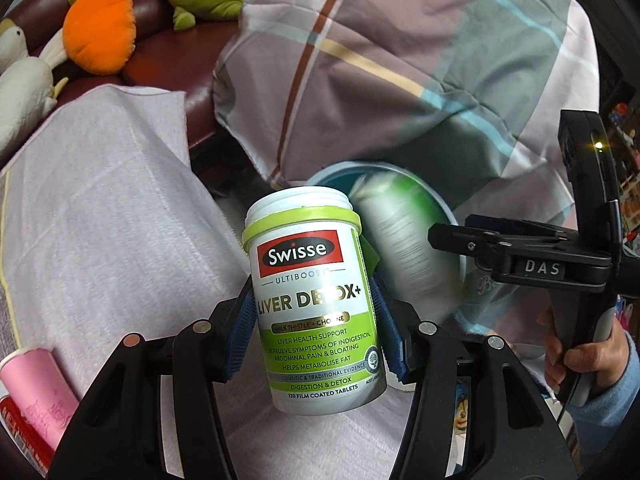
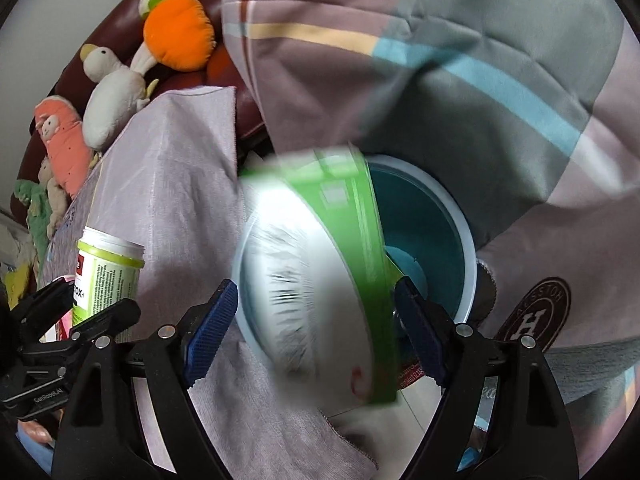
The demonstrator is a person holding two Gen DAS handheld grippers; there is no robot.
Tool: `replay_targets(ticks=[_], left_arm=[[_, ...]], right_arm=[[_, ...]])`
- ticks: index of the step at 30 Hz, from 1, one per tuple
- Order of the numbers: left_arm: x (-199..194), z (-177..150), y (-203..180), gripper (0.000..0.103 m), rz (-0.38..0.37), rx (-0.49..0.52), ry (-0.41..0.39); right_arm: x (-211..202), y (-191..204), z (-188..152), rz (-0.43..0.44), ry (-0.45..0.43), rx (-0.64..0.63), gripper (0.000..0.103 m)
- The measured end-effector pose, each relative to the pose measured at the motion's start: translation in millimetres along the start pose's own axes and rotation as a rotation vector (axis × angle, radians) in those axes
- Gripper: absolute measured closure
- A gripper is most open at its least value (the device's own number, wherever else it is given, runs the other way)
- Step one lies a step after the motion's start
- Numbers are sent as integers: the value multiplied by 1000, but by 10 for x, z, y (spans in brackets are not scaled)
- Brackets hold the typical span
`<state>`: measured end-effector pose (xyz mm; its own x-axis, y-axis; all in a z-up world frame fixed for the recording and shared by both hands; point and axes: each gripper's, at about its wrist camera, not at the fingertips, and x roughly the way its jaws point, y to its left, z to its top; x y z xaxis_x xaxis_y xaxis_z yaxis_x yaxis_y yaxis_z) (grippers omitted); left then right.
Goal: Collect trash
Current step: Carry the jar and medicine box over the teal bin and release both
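Observation:
My left gripper (image 1: 316, 332) is shut on a white and green Swisse Liver Detox bottle (image 1: 316, 300) with no lid, held upright over the bed. The bottle also shows in the right wrist view (image 2: 106, 280). A white and green box (image 2: 316, 272) is blurred by motion between the fingers of my right gripper (image 2: 316, 336), which stand wide apart and do not touch it. The box hangs over the mouth of a teal bin (image 2: 428, 232). In the left wrist view the box (image 1: 400, 240) is blurred above the bin (image 1: 452, 216), beside my right gripper (image 1: 452, 240).
A pale pink sheet (image 1: 104, 200) covers the bed. A plaid duvet (image 1: 400, 60) hangs over the bin. Plush toys (image 1: 100, 28) lie along a dark red headboard. A pink cylinder (image 1: 44, 388) lies at the lower left.

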<state>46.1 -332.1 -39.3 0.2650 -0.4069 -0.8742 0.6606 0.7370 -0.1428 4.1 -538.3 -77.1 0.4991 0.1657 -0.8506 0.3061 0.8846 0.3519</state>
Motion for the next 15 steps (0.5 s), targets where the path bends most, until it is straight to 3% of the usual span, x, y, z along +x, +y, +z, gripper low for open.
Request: replay_targets(ticks=[15], left_arm=[[310, 63, -266, 47, -26, 51, 46]], right_arm=[[-211, -267, -147, -78, -16, 27, 25]])
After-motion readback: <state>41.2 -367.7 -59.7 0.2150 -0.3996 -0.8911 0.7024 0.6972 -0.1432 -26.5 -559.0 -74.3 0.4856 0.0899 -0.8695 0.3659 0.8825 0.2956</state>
